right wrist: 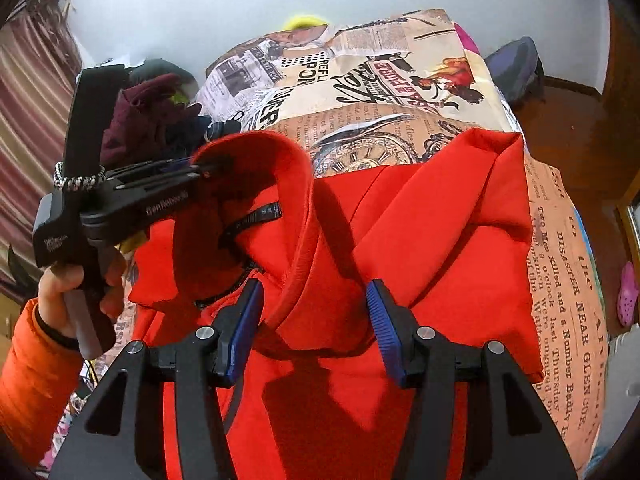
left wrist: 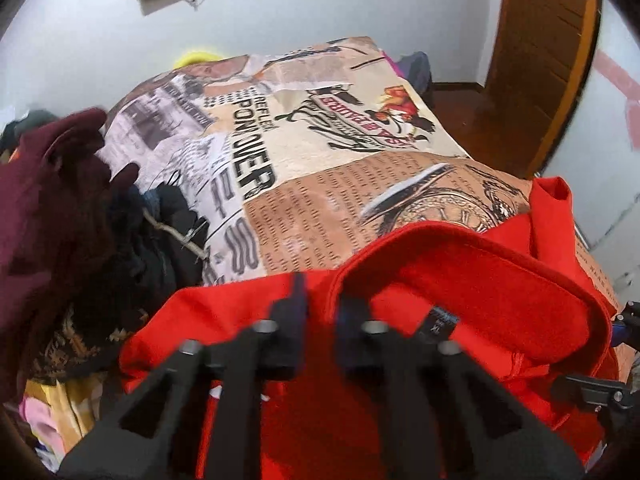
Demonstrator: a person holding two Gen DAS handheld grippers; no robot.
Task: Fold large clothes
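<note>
Two grippers over red hoodie [right wrist: 420,216].

Bright, even light fills both fisheye views, leaving the red hoodie [right wrist: 420,216] saturated and the white wall [right wrist: 180,20] mildly washed out. Hard shadows of the right gripper [right wrist: 316,312] fall dark across the fabric. The left gripper [left wrist: 320,312] is blurred close to its lens. Straight lines bow outward, and black vignetting rims every corner.
</note>
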